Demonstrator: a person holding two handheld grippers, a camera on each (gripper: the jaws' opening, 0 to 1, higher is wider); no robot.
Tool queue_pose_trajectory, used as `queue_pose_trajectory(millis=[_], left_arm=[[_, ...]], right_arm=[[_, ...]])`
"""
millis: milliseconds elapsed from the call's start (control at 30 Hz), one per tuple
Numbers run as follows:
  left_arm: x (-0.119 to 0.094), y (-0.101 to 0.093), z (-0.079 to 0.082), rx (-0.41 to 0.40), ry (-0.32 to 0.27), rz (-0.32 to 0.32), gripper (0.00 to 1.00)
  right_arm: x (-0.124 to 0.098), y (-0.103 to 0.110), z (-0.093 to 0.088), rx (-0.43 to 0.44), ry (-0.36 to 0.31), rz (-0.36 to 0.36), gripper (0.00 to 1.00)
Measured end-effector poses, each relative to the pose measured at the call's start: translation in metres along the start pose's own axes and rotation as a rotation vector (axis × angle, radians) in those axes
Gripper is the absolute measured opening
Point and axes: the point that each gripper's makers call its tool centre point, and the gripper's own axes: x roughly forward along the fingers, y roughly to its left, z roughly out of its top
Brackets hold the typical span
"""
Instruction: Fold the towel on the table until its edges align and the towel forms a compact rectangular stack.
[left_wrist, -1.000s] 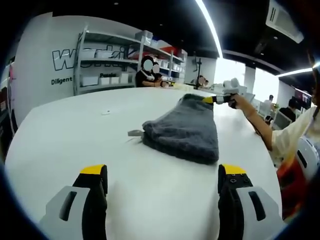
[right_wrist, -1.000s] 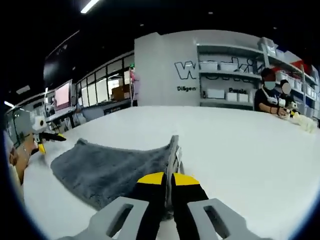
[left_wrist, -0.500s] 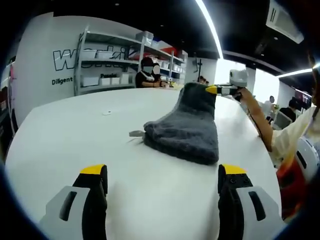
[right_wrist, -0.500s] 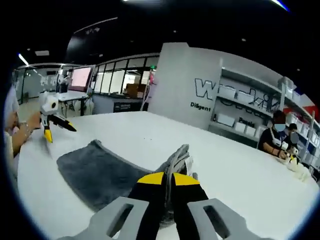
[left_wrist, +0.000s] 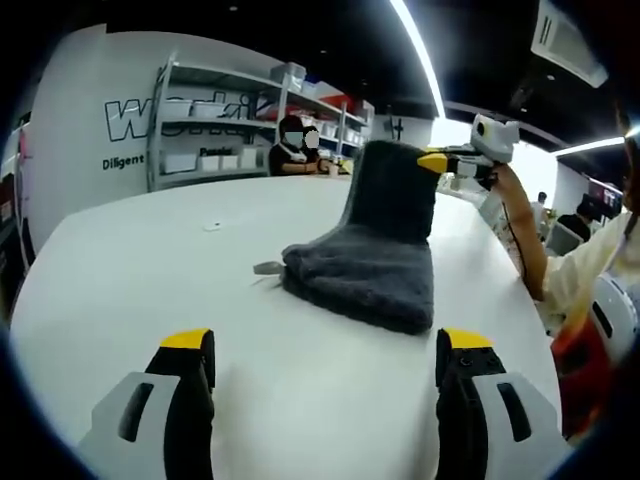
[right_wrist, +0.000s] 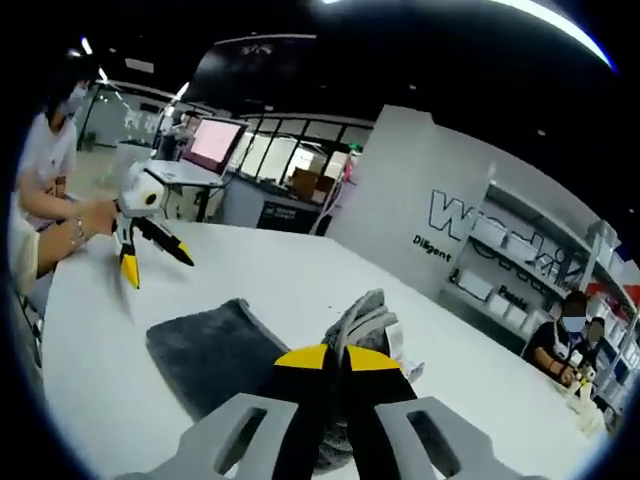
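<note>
A dark grey towel (left_wrist: 368, 272) lies on the white table (left_wrist: 140, 270), its far edge pulled up into a steep flap. My right gripper (left_wrist: 432, 161) holds that raised edge, coming in from the right. In the right gripper view its yellow-tipped jaws are shut on the bunched towel edge (right_wrist: 362, 320), and the rest of the towel (right_wrist: 212, 350) lies flat below. My left gripper (left_wrist: 326, 345) hovers open over the near table, short of the towel and touching nothing. The left gripper (right_wrist: 157, 266) appears again at the far side, held in a hand.
A small label (left_wrist: 268, 267) sticks out at the towel's left side and a tiny white item (left_wrist: 212, 225) lies farther back. People sit at the far end by shelving (left_wrist: 215, 125). The holder's arm (left_wrist: 520, 240) runs along the table's right edge.
My right gripper has lifted the gripped towel edge higher, so the far part now stands up steeply. The left gripper has stayed in place, open.
</note>
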Motion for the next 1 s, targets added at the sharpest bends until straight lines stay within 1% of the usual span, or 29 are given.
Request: queue_pose_trajectory(millis=[67, 200, 300, 433, 600, 800, 933, 1000], left_arm=[[0.000, -0.001, 0.000, 0.001, 0.000, -0.001, 0.90], [0.000, -0.002, 0.000, 0.003, 0.000, -0.006, 0.90], [0.001, -0.002, 0.000, 0.002, 0.002, -0.009, 0.90], [0.002, -0.002, -0.001, -0.002, 0.008, -0.011, 0.90], [0.003, -0.003, -0.003, -0.006, 0.016, -0.015, 0.90], [0.005, -0.005, -0.006, -0.003, 0.029, -0.020, 0.90], [0.006, -0.005, -0.008, -0.003, 0.036, -0.022, 0.89], [0.006, -0.006, -0.009, -0.002, 0.041, -0.022, 0.89]], right_arm=[[0.003, 0.008, 0.006, -0.013, -0.002, 0.014, 0.01], [0.011, 0.022, 0.016, -0.065, -0.002, 0.034, 0.01], [0.016, 0.028, 0.020, -0.099, 0.004, 0.035, 0.01], [0.026, 0.041, 0.025, -0.141, 0.017, 0.055, 0.01], [0.040, 0.057, 0.029, -0.211, 0.048, 0.077, 0.01], [0.061, 0.081, 0.032, -0.252, 0.067, 0.137, 0.01], [0.071, 0.103, 0.030, -0.268, 0.072, 0.189, 0.01], [0.077, 0.119, 0.029, -0.269, 0.073, 0.228, 0.01]])
